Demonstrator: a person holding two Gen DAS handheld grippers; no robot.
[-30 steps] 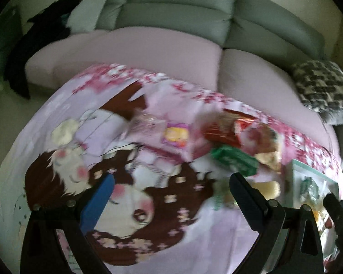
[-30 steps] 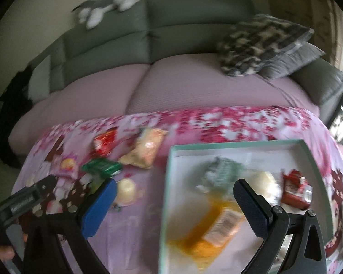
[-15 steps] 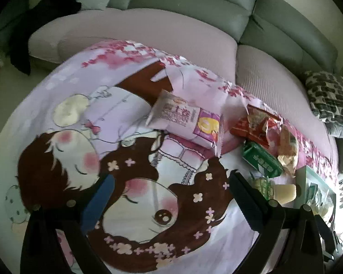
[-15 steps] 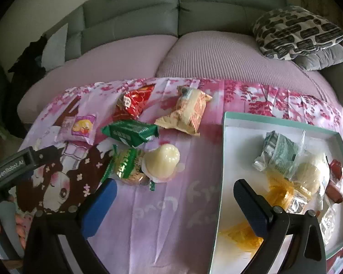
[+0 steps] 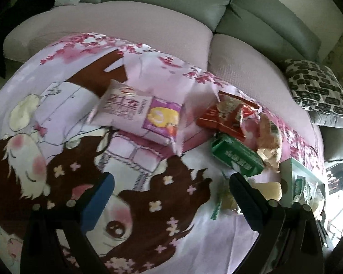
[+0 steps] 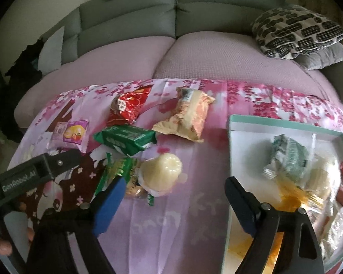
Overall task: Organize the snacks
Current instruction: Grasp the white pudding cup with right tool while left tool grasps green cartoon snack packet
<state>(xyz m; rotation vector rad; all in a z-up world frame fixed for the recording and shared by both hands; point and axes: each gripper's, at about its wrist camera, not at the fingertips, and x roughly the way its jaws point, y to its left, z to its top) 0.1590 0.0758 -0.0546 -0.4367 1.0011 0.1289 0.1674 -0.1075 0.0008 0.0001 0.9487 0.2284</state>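
Loose snacks lie on a pink cartoon-print cloth [image 6: 171, 228]: a red packet [image 6: 129, 107], a beige packet [image 6: 185, 119], a green packet [image 6: 125, 139], a pale jelly cup [image 6: 161, 170] and a green-gold wrapper [image 6: 123, 173]. My right gripper [image 6: 175, 185] hovers just short of the jelly cup. Its jaws are closing, and the pads touch nothing. A pink-purple packet [image 5: 139, 111] lies ahead of my left gripper [image 5: 171, 179], which stands open and empty over the cloth. To its right lie the red packet [image 5: 228, 116] and the green packet [image 5: 236, 157].
A white box with a teal rim [image 6: 285, 125] at the right holds several wrapped snacks. A grey sofa [image 6: 194, 11] with a patterned cushion [image 6: 297, 32] runs behind the cloth. A hand [image 6: 0, 244] shows at the lower left of the right wrist view.
Both grippers have come down closer to the cloth. The right wrist view has swung left from the box to the loose snacks, and its jaws have narrowed a little.
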